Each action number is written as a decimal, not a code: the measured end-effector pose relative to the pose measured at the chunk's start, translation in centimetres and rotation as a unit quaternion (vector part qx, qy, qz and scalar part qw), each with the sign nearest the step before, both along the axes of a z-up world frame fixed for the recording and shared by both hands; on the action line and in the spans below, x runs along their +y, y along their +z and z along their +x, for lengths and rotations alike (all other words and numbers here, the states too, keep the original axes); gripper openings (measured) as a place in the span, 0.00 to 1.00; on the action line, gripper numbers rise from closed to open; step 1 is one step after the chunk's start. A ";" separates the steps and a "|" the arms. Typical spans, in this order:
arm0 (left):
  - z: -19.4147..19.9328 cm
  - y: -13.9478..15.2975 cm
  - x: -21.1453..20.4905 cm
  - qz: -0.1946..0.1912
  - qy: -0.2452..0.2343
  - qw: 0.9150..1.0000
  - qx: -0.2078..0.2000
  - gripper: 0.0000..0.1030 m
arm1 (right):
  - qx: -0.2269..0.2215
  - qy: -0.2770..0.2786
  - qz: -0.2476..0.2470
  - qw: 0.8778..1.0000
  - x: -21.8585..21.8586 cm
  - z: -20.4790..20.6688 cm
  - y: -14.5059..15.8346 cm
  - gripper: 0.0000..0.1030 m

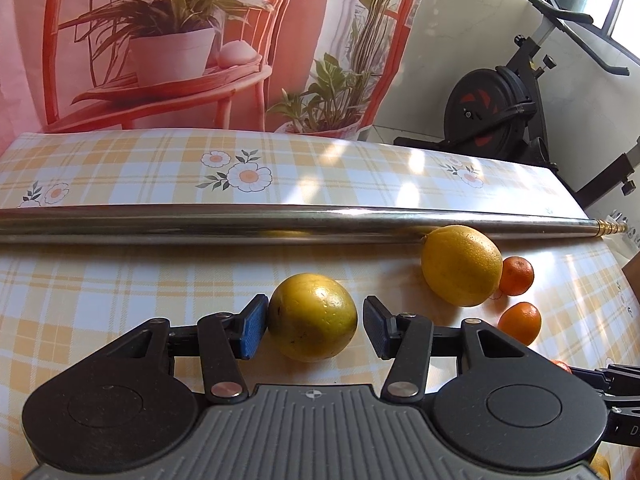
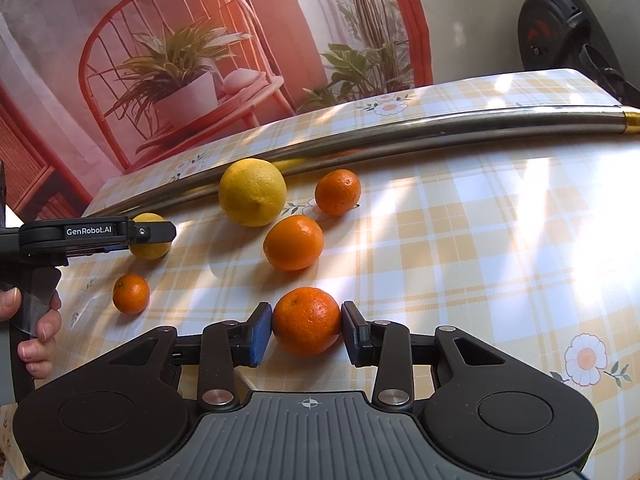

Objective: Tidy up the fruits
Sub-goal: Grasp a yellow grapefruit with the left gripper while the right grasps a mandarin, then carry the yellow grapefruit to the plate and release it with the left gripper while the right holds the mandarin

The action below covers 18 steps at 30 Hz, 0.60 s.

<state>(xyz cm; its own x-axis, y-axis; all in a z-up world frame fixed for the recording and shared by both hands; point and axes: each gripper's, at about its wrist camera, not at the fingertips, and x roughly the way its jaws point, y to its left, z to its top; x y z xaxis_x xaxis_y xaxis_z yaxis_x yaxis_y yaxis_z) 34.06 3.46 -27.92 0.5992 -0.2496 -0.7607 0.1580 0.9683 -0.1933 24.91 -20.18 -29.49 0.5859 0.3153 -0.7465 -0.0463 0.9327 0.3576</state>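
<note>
The right gripper (image 2: 306,334) has its fingers (image 2: 260,334) pressed on both sides of an orange (image 2: 306,320) that rests on the table (image 2: 460,264); both blue pads touch its skin, so it is gripped. Just past it lies a second orange (image 2: 293,242), and beyond that a small one (image 2: 338,192) beside a big lemon (image 2: 253,192), which lies against a metal pole (image 2: 400,140) stretched across the table. To the left sits another small orange (image 2: 131,293), well apart from the rest.

The left gripper (image 1: 312,328) straddles a yellow-green lemon (image 1: 313,317) on the checked cloth. Its left pad (image 1: 252,330) touches or nearly touches the fruit, while the right pad (image 1: 376,326) stands clear, a sliver of table showing between them; the fingers are half open and not gripping. The fruit lies between the pads, its far side reaching a little past the tips. In the right wrist view this gripper (image 2: 120,236) comes in from the left edge, held by a hand (image 2: 36,328), its fingers hiding part of that lemon (image 2: 150,248).

Farther on in the left view, the big lemon (image 1: 462,266) lies by the pole (image 1: 280,220) with two oranges (image 1: 517,276) to its right. Behind the table hangs a backdrop (image 1: 180,40) printed with a red chair and plants, and an exercise bike (image 1: 504,108) stands at right.
</note>
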 end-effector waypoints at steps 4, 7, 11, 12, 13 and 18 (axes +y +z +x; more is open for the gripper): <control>-0.3 0.0 0.1 -0.001 0.005 1.000 -0.006 0.48 | -0.001 -0.001 0.003 1.000 -0.1 -0.1 -0.1 0.33; -0.9 0.3 -0.2 0.017 -0.003 1.000 -0.010 0.48 | -0.001 -0.004 0.006 1.000 -0.1 -0.1 -0.1 0.34; -2.4 1.5 -0.2 0.024 -0.012 0.999 -0.030 0.48 | -0.001 -0.010 0.010 1.000 -0.3 -0.3 -0.1 0.33; -2.8 1.8 -0.2 0.023 -0.015 0.999 -0.035 0.48 | -0.003 -0.012 0.012 1.000 -0.3 -0.4 0.0 0.33; -3.2 2.2 -0.2 0.023 -0.018 0.999 -0.038 0.48 | -0.006 -0.014 0.016 1.000 -0.4 -0.5 0.1 0.33; -5.8 3.9 -0.2 0.026 -0.035 0.998 -0.056 0.48 | -0.020 -0.022 0.030 0.999 -0.6 -1.3 1.1 0.33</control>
<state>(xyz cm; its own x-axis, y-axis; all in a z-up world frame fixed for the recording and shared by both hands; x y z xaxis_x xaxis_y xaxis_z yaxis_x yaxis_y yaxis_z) 28.25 3.26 -24.04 0.6633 -0.2555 -0.7034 0.2425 0.9626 -0.1209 23.59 -20.78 -28.34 0.6284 0.3318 -0.7036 -0.0212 0.9114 0.4109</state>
